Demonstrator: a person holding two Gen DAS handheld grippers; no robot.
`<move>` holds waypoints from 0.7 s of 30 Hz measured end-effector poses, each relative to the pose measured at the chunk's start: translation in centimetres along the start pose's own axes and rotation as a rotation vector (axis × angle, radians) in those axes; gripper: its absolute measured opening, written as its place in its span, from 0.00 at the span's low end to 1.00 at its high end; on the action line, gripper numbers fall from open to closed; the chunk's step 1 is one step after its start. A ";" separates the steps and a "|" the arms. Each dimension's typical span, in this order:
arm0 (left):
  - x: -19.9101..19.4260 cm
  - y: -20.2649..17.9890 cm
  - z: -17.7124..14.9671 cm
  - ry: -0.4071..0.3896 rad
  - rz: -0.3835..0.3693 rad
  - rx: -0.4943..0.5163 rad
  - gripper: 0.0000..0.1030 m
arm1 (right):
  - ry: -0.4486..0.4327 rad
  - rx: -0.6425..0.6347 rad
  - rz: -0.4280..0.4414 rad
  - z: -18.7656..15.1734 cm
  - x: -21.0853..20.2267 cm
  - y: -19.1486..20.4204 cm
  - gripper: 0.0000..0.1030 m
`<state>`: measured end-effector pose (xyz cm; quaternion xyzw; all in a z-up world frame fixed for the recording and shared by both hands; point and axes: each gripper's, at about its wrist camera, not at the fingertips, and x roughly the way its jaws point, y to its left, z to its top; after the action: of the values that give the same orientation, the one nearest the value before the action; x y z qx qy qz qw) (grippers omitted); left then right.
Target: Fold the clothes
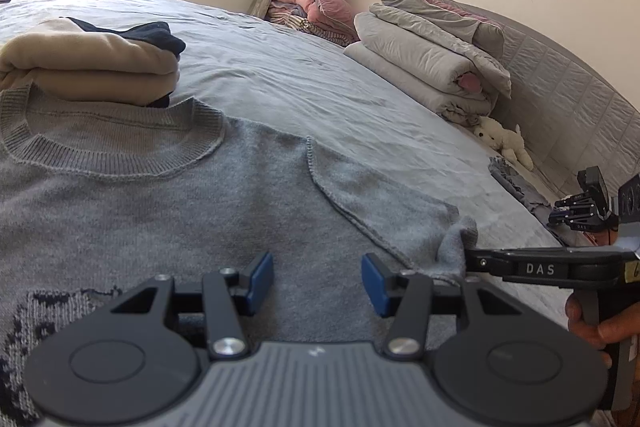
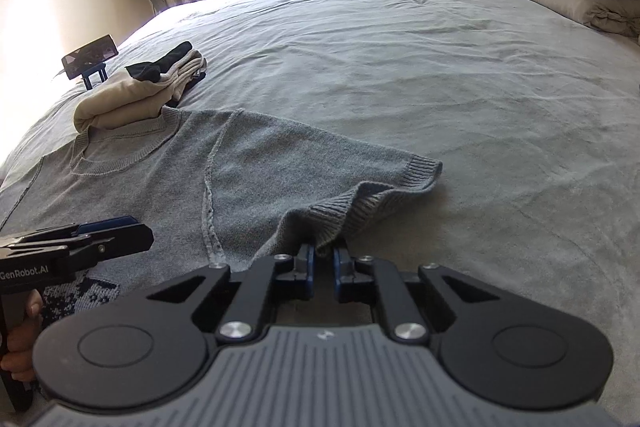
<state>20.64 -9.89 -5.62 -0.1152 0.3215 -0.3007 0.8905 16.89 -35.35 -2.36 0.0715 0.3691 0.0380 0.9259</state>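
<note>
We see a grey knitted sweater (image 1: 168, 195) spread flat on the bed (image 2: 420, 67), its ribbed round neckline ahead and to the left of our left gripper (image 1: 318, 283). That gripper hovers over the chest of the sweater with its jaws wide apart and nothing between the blue pads (image 1: 262, 277); plain knit shows through the gap. Below and left of those jaws a dark patterned patch (image 1: 24, 339) is worked into the knit.

Our right gripper (image 2: 322, 261) has its jaws nearly closed on a bunched fold of the sweater at the short sleeve (image 2: 332, 171), close to the ribbed cuff; the cloth rises out from between the jaws in a small peak, and the rest of the sleeve fans away ahead and to the right of them. From the left wrist view the same gripper comes in from the right with grey fabric pinched at its tip, and a hand (image 1: 592, 323) wraps its handle.

Beyond the neckline, ahead and left of both jaws, a folded pile of beige and dark clothes (image 2: 144, 91) touches the collar. Farther right of the jaws, well apart from the sweater, lie stacked grey quilts (image 1: 428, 55) and a white plush toy (image 1: 504, 141).
</note>
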 end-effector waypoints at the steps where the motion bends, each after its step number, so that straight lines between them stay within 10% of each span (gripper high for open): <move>1: 0.0 0.0 0.0 0.000 -0.001 -0.002 0.50 | 0.005 -0.001 -0.006 0.0 -0.3 0.0 0.08; 13: 0.1 0.1 -0.1 0.000 -0.007 -0.003 0.51 | 0.077 0.022 -0.105 -1.8 -3.6 -1.2 0.06; 19: 0.0 -0.1 0.0 0.002 -0.001 0.005 0.52 | 0.029 0.076 -0.116 -0.3 -3.6 -2.4 0.20; 21: -0.1 -0.5 0.2 0.013 0.023 0.033 0.52 | 0.008 0.096 -0.121 0.6 -2.8 -3.1 0.41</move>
<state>20.49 -10.24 -5.17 -0.0948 0.3238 -0.2962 0.8936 15.33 -38.81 -0.53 0.0930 0.3777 -0.0352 0.9206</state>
